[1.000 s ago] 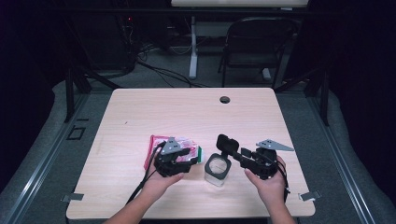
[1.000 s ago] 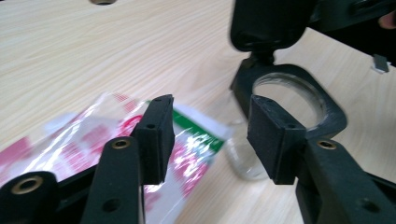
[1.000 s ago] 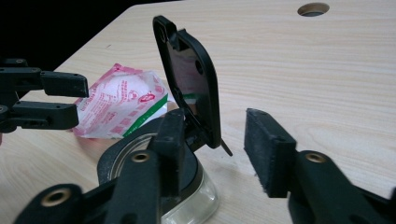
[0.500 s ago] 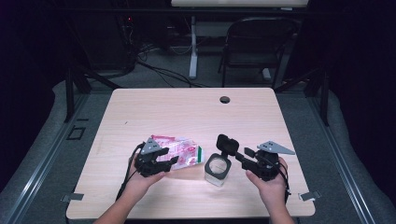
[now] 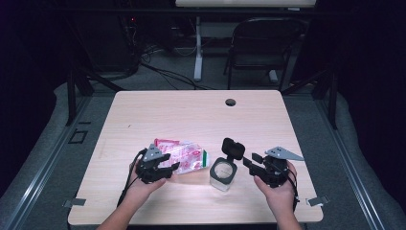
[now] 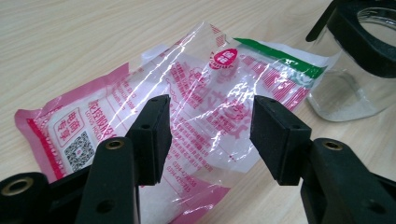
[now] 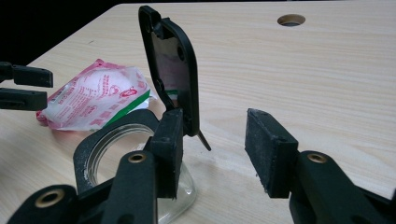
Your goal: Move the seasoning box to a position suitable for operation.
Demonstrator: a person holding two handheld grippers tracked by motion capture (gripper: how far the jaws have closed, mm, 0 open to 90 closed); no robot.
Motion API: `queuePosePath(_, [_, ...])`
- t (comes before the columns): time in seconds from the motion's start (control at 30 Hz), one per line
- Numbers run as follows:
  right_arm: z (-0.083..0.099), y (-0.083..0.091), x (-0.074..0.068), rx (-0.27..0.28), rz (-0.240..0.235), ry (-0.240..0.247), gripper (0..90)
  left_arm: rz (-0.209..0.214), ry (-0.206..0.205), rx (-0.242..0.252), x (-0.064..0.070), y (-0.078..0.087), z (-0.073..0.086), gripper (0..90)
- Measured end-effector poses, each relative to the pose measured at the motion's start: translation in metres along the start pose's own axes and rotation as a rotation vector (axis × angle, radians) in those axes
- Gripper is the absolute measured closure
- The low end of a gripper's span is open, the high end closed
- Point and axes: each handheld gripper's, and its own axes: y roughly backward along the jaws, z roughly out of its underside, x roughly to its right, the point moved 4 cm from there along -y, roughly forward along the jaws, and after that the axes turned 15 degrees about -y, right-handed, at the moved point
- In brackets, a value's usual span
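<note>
The left tool hovers with its jaws apart just over the near end of a pink and clear plastic bag that lies flat on the bench. The bag's green-edged end reaches toward a glass jar standing just beside it, its black hinged lid flipped up. The right tool sits close beside the jar on the other side, jaws also apart, holding nothing; one jaw is near the raised lid.
</note>
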Motion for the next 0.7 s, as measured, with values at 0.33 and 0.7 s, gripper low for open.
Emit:
queuePosePath(0.33, [0.000,0.000,-0.002,-0.004,-0.017,-0.006,56.9,-0.011,-0.071,-0.027,0.013,-0.006,0.001,43.0])
queuePosePath(0.7, [0.000,-0.001,0.000,-0.007,-0.015,-0.021,56.1,0.001,-0.152,-0.071,0.032,-0.024,0.003,41.9])
